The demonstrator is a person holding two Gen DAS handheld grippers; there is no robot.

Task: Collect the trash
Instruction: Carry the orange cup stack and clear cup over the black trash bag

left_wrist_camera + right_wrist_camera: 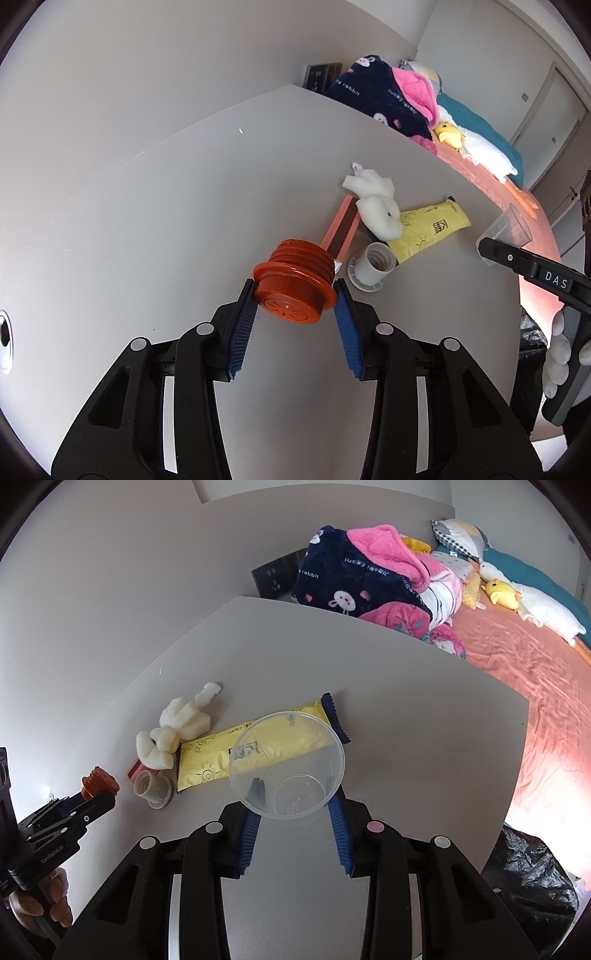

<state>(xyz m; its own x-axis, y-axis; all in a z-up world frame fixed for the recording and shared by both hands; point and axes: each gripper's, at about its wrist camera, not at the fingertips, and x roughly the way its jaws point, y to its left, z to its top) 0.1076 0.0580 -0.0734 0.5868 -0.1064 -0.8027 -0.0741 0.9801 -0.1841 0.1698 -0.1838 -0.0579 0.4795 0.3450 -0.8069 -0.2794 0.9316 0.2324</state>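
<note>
Grey tabletop (147,229) fills both views, set against a pale wall, with a bed (524,672) beyond its far edge carrying a navy-and-pink blanket (354,576) and a yellow plush duck (500,592). On the left wrist view, the left hand-held gripper (295,299) is clamped on an orange ribbed cap (293,282), its blue pads pressed on both sides of the cap's flange, and the cap is held just above the tabletop. On the right wrist view, the right hand-held gripper (293,808) is clamped on a clear plastic cup (286,764), gripped near its base with the open mouth facing the camera. Trash lies on the tabletop between the two: white foam pieces (373,203), a yellow wrapper (430,229) with a dark blue end, a white threaded cap (371,266) on its side, and a pink-edged flat strip (341,229) partly under the foam. The foam overlaps the wrapper's near corner; the white cap sits just beside both. A black trash bag (532,871) shows past the tabletop's right edge.
</note>
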